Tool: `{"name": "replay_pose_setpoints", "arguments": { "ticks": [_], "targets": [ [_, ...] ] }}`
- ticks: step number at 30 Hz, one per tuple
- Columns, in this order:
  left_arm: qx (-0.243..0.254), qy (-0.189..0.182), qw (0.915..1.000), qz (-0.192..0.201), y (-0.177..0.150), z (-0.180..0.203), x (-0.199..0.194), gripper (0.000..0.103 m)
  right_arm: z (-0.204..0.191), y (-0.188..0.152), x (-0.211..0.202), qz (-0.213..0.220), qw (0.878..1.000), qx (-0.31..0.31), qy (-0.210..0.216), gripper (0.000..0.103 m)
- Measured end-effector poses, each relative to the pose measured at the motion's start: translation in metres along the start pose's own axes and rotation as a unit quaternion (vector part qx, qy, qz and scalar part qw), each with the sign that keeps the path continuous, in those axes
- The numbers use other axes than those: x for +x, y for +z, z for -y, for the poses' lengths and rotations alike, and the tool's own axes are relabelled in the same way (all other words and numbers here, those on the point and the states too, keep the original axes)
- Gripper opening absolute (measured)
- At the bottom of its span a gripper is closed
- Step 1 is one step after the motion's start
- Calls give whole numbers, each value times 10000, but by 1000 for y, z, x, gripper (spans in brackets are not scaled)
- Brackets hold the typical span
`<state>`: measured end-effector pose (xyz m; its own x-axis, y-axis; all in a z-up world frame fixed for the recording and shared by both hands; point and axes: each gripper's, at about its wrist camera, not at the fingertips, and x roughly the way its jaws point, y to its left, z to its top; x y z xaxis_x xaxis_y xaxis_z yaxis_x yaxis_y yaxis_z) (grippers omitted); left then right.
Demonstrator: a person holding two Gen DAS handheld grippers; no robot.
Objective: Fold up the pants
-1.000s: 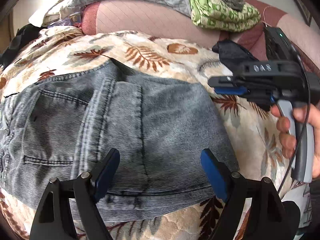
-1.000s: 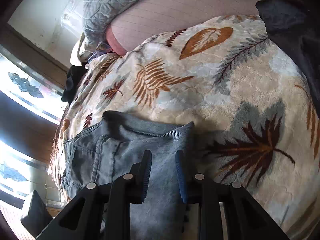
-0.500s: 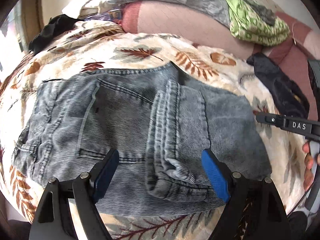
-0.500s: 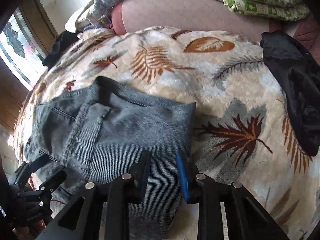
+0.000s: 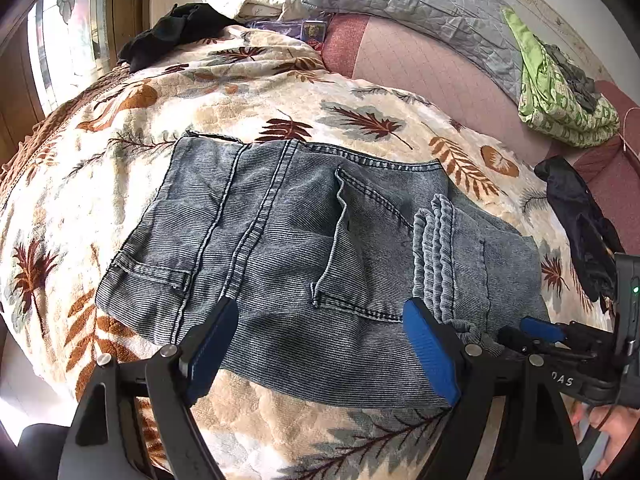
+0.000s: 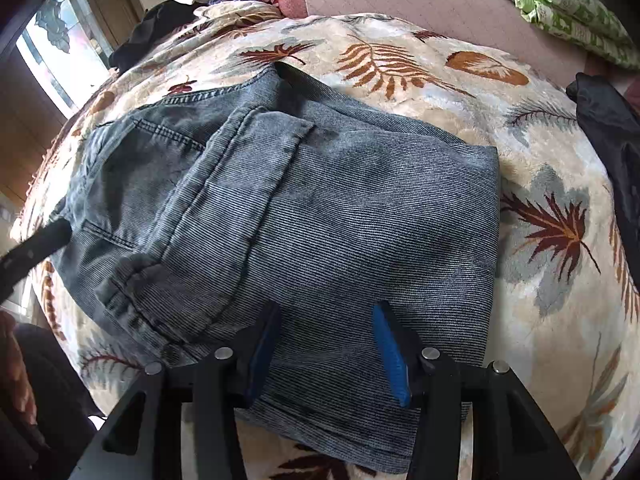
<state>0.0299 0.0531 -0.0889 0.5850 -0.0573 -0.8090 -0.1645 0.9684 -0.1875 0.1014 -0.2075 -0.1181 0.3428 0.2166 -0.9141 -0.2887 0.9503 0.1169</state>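
Grey-blue denim pants point(image 5: 280, 232) lie folded on the leaf-print blanket point(image 5: 240, 92), back pockets up. A folded leg with its ribbed hem point(image 5: 436, 240) rests across their right part. My left gripper point(image 5: 320, 320) hovers open over the pants' near edge, with only flat denim under the gap. My right gripper point(image 6: 328, 320) stands above the folded leg point(image 6: 360, 208); its jaws are opening and the pads do not press the cloth. In the left wrist view the right gripper point(image 5: 540, 332) sits at the pants' right near corner, a hand below it.
A black garment point(image 5: 580, 220) lies right of the pants, another black cloth point(image 5: 176, 36) at the far left by the window. Folded green fabric point(image 5: 560, 100) and a grey quilted pillow point(image 5: 420, 4) rest on the pink bedspread point(image 5: 420, 68) behind.
The folded leg has come to lie across the pants. My right gripper's jaws have widened over the denim. Both views have drawn back, and more of the pants shows.
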Motion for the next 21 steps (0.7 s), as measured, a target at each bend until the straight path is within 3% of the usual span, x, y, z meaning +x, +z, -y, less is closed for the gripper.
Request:
{"name": "replay_pose_setpoints", "arguments": {
  "ticks": [2,4,5,6,8,11,13,17,21],
  "targets": [
    [-9,-37,10000,29,0,-1,-1,85,-6,4,-16,236,9997,-112,-13,52],
    [-9,-45,10000,41,1,-1,-1,85,-12,5,-23,415,9990,-187,-12,64],
    [-23,-59,10000,17,0,-3,0,85,-14,4,-20,414,9989,-196,-21,74],
    [-67,-71,10000,11,0,-6,0,85,-16,1,-13,320,9992,-227,-68,78],
    [-165,-106,9998,16,-1,-13,-2,85,-17,-6,17,-192,9990,-380,-151,78],
    [-482,-176,9986,146,-4,-37,-9,85,-14,-1,6,-61,9998,-174,-31,78],
    [-962,-342,9945,234,-8,-61,-12,85,-14,8,-12,201,9997,-147,43,78],
    [-2278,-1136,9662,401,-18,-121,-12,85,-27,26,-35,451,9984,-336,50,78],
    [-3124,-1835,9318,197,-29,-156,-4,85,-44,31,-30,413,9975,-540,183,78]
  ]
}}
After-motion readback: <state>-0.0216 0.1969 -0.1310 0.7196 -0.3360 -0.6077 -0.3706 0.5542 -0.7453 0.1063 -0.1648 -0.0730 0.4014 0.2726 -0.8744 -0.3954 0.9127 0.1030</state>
